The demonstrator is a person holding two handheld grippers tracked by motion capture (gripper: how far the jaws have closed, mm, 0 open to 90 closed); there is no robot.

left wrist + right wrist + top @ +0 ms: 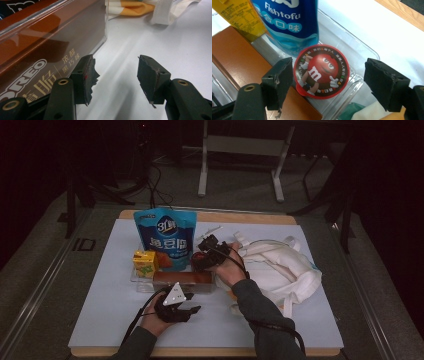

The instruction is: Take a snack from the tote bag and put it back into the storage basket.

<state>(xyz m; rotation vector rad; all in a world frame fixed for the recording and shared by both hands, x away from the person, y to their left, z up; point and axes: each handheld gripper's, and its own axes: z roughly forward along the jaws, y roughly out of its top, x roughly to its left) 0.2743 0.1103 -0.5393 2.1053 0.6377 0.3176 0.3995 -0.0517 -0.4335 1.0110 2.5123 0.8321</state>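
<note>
Brown Oreo box (182,279) lies flat, long axis left-right.

A clear plastic tray (135,279) mid-table holds a blue Fishtofu pouch (166,236) standing upright at the far side, a yellow drink carton (144,262) left, a brown Oreo box (181,278) lying along the near edge, and a red M&M's cup (321,71) right.

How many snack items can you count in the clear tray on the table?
4: a blue pouch standing at the back, a yellow juice box at its left, a brown biscuit box along the front, and a red round tub at the right. Others may be hidden behind.
</note>
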